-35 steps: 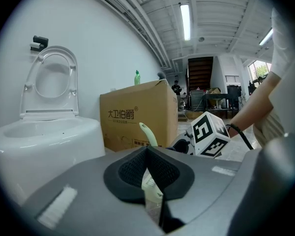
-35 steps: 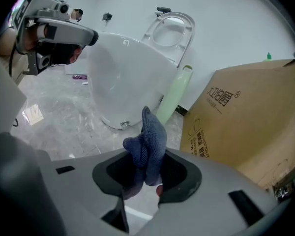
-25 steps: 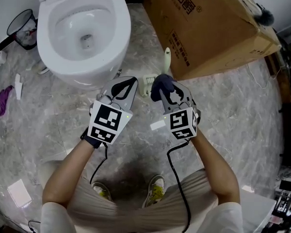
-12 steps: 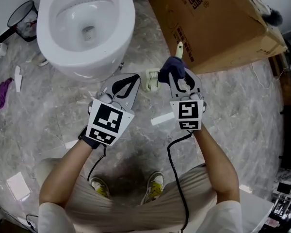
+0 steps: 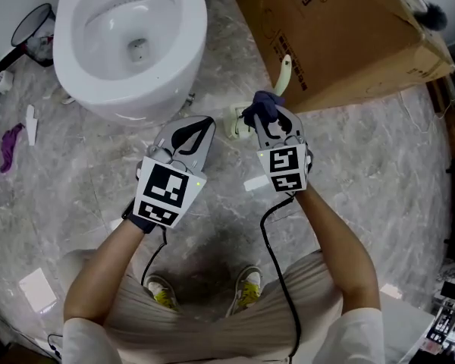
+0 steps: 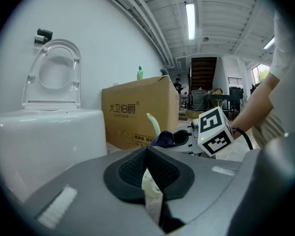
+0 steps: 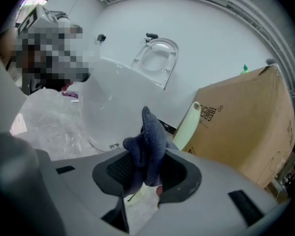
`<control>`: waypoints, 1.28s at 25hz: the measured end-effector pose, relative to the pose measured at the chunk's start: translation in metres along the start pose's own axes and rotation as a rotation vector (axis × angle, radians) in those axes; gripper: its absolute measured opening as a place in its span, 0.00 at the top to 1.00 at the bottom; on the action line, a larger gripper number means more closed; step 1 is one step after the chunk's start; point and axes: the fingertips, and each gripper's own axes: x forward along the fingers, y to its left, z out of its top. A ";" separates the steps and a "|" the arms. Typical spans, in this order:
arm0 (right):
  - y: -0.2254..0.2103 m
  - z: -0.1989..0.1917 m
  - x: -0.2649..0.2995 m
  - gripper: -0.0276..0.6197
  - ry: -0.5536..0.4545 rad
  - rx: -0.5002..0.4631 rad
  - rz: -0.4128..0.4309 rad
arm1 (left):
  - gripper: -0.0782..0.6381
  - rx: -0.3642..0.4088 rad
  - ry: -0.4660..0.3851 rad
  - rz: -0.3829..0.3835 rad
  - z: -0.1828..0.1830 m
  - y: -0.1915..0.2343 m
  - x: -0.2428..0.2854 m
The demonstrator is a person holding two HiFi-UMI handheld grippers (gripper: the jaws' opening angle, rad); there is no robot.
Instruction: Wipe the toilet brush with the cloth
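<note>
Your right gripper (image 5: 267,121) has drawn the dark blue cloth (image 5: 259,111), clamped in its jaws, back down the cream plastic toilet brush (image 5: 286,70). Your left gripper (image 5: 205,124) appears closed on the brush's base, so wiping looks under way.

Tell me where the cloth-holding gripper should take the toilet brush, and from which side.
Probably the toilet brush's slim handle, just above where the cloth in the right gripper sits. It is a narrow, curved rod pointing toward the cardboard box, so come from the person's side, jaws across it. The left gripper seems to clamp the head end.
</note>
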 end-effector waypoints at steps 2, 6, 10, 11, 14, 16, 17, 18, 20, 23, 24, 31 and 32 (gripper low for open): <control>0.005 -0.009 0.004 0.75 0.016 -0.036 0.005 | 0.89 -0.019 0.008 0.005 -0.005 0.002 0.002; 0.008 -0.027 0.007 0.75 0.061 -0.027 0.021 | 0.89 -0.032 -0.007 0.006 0.002 0.005 0.007; 0.009 -0.042 0.009 0.75 0.094 -0.023 0.039 | 0.89 -0.039 -0.014 0.004 0.005 0.004 0.012; 0.010 -0.045 0.009 0.75 0.103 -0.020 0.046 | 0.89 -0.038 -0.013 0.002 0.005 0.004 0.012; 0.013 -0.054 0.011 0.75 0.134 -0.004 0.063 | 0.89 -0.034 -0.006 -0.001 0.002 0.003 0.013; 0.016 -0.058 0.015 0.75 0.156 0.007 0.078 | 0.89 -0.032 0.003 -0.002 -0.001 0.003 0.012; 0.018 -0.060 0.016 0.75 0.166 0.014 0.084 | 0.89 -0.032 0.008 -0.003 -0.002 0.002 0.012; 0.019 -0.061 0.017 0.75 0.175 0.026 0.091 | 0.89 -0.033 0.012 -0.004 -0.004 0.002 0.011; 0.021 -0.062 0.020 0.75 0.192 0.051 0.104 | 0.89 -0.032 0.017 -0.003 -0.005 0.002 0.010; 0.029 -0.067 0.021 0.75 0.225 0.064 0.132 | 0.89 -0.028 0.017 -0.007 -0.005 0.001 0.009; 0.034 -0.071 0.021 0.75 0.239 0.068 0.145 | 0.89 -0.026 0.018 -0.008 -0.006 0.001 0.008; 0.055 -0.113 0.009 0.75 0.250 0.138 -0.024 | 0.89 -0.032 0.049 0.010 -0.025 0.006 0.009; 0.048 -0.113 0.008 0.75 0.237 0.194 -0.099 | 0.89 -0.040 0.050 0.016 -0.026 0.010 0.009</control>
